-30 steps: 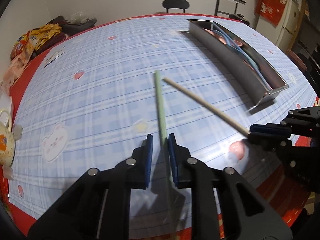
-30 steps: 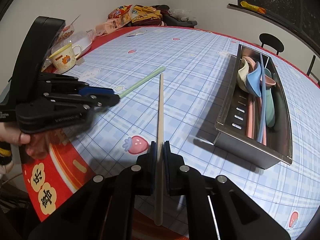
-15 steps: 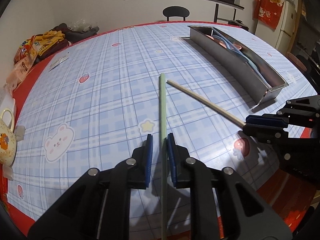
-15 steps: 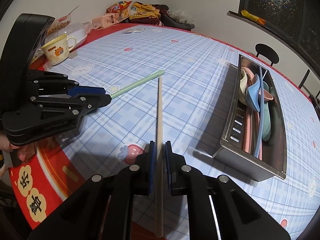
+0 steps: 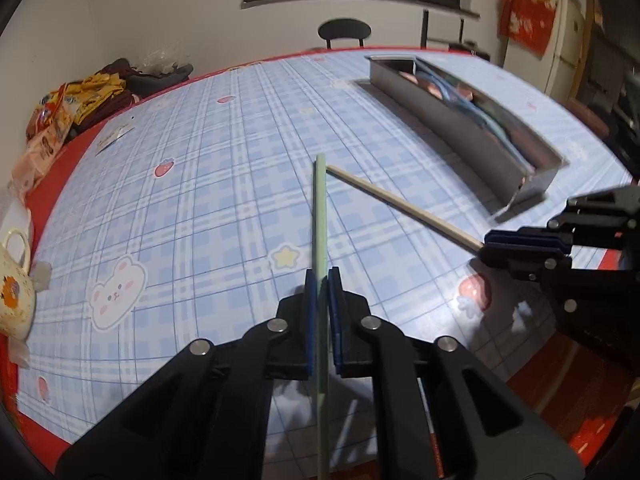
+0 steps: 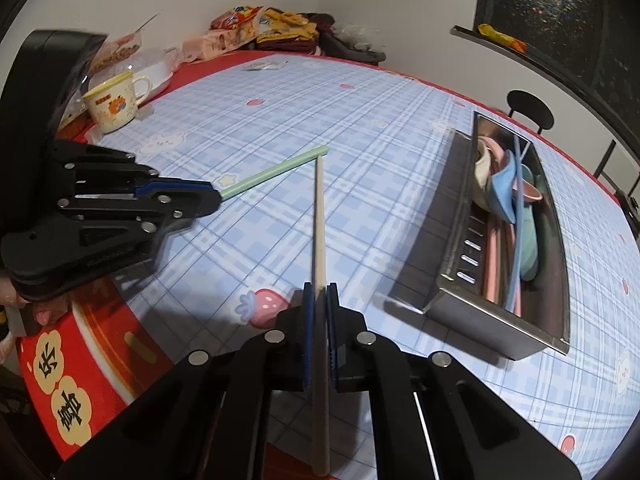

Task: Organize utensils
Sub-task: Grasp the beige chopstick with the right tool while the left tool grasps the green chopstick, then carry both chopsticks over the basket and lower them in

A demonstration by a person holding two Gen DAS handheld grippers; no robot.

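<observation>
My left gripper point(image 5: 321, 280) is shut on a pale green chopstick point(image 5: 320, 216), held above the blue checked tablecloth; it also shows in the right wrist view point(image 6: 272, 172). My right gripper point(image 6: 320, 294) is shut on a beige wooden chopstick point(image 6: 319, 216), also seen in the left wrist view point(image 5: 400, 204). The far tips of the two chopsticks nearly meet. A steel utensil tray point(image 6: 452, 216) to the right holds pink and blue spoons and sticks point(image 6: 516, 200); it also shows in the left wrist view point(image 5: 460, 128).
A cream mug point(image 6: 116, 102) stands at the table's left edge, also in the left wrist view point(image 5: 14, 280). Snack bags point(image 5: 68, 108) and dark cloth lie at the far left corner. A black chair point(image 5: 344, 32) stands beyond the table.
Both grippers rose and tilted slightly with their chopsticks; the left jaws closed tighter on the green one. The chopstick tips came closer together.
</observation>
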